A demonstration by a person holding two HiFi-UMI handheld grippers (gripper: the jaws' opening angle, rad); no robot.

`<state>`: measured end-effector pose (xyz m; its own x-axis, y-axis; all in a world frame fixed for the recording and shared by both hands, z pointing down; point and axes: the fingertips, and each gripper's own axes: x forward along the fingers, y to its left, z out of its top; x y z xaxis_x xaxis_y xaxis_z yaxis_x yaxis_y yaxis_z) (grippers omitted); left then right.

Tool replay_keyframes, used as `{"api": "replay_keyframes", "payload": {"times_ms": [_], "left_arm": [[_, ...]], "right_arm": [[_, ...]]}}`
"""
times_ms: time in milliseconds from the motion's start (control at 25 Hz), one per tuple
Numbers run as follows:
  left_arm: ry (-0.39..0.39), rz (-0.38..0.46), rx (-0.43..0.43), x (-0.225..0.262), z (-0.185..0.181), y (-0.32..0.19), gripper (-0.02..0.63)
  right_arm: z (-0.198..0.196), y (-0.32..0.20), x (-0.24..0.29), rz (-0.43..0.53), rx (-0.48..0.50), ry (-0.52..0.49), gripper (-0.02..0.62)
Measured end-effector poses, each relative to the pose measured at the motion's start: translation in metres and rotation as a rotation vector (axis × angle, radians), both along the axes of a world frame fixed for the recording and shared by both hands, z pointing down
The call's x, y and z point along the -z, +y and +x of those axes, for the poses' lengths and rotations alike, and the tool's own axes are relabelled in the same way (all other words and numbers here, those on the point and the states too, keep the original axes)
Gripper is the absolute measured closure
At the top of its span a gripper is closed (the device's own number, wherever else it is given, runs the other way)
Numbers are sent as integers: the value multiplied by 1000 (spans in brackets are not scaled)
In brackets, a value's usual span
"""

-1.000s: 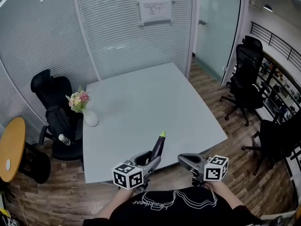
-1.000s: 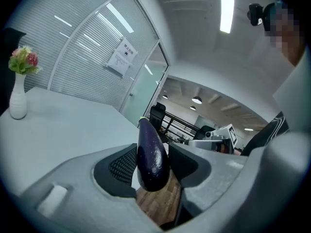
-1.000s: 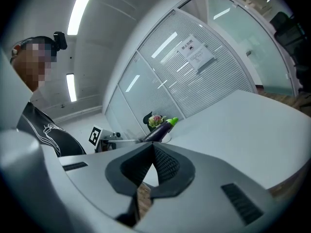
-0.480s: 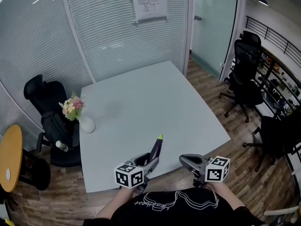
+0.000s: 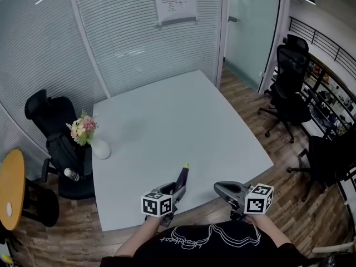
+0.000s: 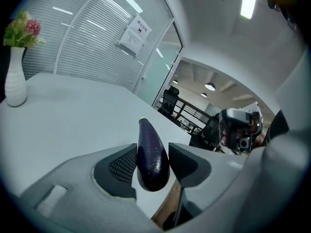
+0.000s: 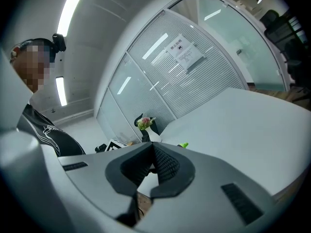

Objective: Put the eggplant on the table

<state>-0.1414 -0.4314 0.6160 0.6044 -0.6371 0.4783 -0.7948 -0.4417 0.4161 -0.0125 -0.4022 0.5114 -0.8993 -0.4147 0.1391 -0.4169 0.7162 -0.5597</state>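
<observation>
A dark purple eggplant [image 5: 183, 177] with a green tip sticks forward from my left gripper [image 5: 179, 190], which is shut on its thick end just above the near edge of the pale grey table [image 5: 167, 115]. In the left gripper view the eggplant [image 6: 148, 135] is clamped between the two pads of the left gripper [image 6: 151, 153] and points out over the tabletop [image 6: 58, 115]. My right gripper [image 5: 219, 187] hovers to the right of it at the table's near edge, shut with nothing in it. In the right gripper view the tips of the right gripper [image 7: 152, 145] meet, and the eggplant's green tip [image 7: 183, 144] peeks beside them.
A white vase of flowers [image 5: 99, 147] stands at the table's left edge. Black office chairs stand to the left [image 5: 51, 113] and right [image 5: 292, 88], another at the far right [image 5: 328, 160]. A round wooden table [image 5: 10, 188] is at the far left. Glass walls close the back.
My left gripper has sunk with the eggplant toward the table's near edge. The right gripper has shifted slightly. The head view has tilted, so the table sits a little higher in the picture.
</observation>
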Motion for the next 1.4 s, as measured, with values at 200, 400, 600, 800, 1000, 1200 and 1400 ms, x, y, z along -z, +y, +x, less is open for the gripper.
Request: {"api": "replay_keyframes", "payload": {"times_ms": [200,400,600,800,1000,1200,1400], "left_arm": [[-30,-38,28,-29,-7,-13,397],[-69,-69,50,-56,-15,-21,397],[-112,-93,48,-77,-19,-24,397],[-127,-112,54,-91,-23,-25,397],[-150,-128,44,-101,-23,-23,397],[-154,-123,34,-105,-22,-25,397],[-146,-116,26,-104,-22,-27,389]], "right_arm": [[16,-4,-10,-31,-35,6,588],[22,-9,-16,-49,-60,-2,588],[22,-6,-25,-70,-56,-9,588],[24,-8,-26,-81,-62,-2,588],[27,-10,-29,-97,-65,7,588],[25,-15,-32,-96,-62,2,587],[24,-14,-33,-104,-63,16,588]]}}
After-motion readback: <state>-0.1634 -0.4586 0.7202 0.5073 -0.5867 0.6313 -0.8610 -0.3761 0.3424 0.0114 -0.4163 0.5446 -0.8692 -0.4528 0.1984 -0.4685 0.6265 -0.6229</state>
